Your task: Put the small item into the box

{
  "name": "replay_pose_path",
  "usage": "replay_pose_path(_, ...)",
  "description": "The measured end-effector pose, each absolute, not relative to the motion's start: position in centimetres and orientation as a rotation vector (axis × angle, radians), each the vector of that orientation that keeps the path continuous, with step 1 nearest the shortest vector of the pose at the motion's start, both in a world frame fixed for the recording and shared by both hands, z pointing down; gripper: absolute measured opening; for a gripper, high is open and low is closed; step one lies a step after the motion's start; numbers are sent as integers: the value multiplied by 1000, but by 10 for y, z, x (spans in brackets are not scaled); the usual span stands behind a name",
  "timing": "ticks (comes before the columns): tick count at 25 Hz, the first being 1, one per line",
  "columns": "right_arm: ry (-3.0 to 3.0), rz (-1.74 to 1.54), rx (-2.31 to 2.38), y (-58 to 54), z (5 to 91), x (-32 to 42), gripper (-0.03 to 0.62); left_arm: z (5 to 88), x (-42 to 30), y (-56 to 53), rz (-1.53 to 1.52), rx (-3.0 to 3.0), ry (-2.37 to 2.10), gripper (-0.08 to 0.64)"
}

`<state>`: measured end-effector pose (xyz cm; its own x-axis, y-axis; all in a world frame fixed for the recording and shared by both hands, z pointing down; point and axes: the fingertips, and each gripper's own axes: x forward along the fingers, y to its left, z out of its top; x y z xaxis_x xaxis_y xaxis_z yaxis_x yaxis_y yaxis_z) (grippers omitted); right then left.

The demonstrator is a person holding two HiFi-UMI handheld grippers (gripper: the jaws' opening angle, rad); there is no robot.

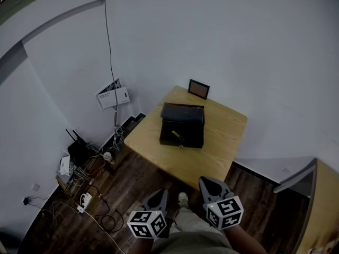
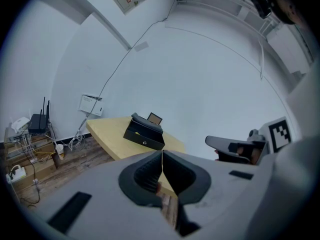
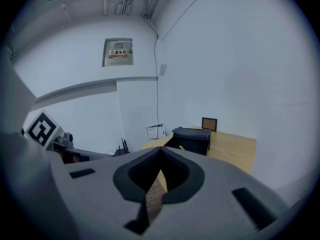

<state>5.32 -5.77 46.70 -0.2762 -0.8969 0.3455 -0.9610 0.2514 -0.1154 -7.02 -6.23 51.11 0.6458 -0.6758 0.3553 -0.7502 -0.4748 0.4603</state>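
A black box (image 1: 182, 126) stands open in the middle of a light wooden table (image 1: 222, 136), its lid tipped back. A small yellow item (image 1: 178, 136) lies inside it, also seen as a yellow fleck (image 3: 181, 147) in the right gripper view. Both grippers hang low near the person's legs, well short of the table. My left gripper (image 1: 161, 193) is shut with nothing between its fingers, and so is my right gripper (image 1: 204, 180). The box (image 2: 144, 133) lies far ahead of the left jaws, which meet in a closed line.
A small picture frame (image 1: 198, 89) stands at the table's far edge against the wall. A router, cables and power strips (image 1: 82, 165) clutter the dark wood floor at the left. A wooden cabinet (image 1: 319, 205) stands at the right. The person's shoe (image 1: 183, 199) shows between the grippers.
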Motion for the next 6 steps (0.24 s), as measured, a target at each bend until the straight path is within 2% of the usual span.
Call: replay_pose_path(6, -2325, 442, 1752, -56, 464, 51, 0, 510, -71, -58, 164, 2283, -1108, 3)
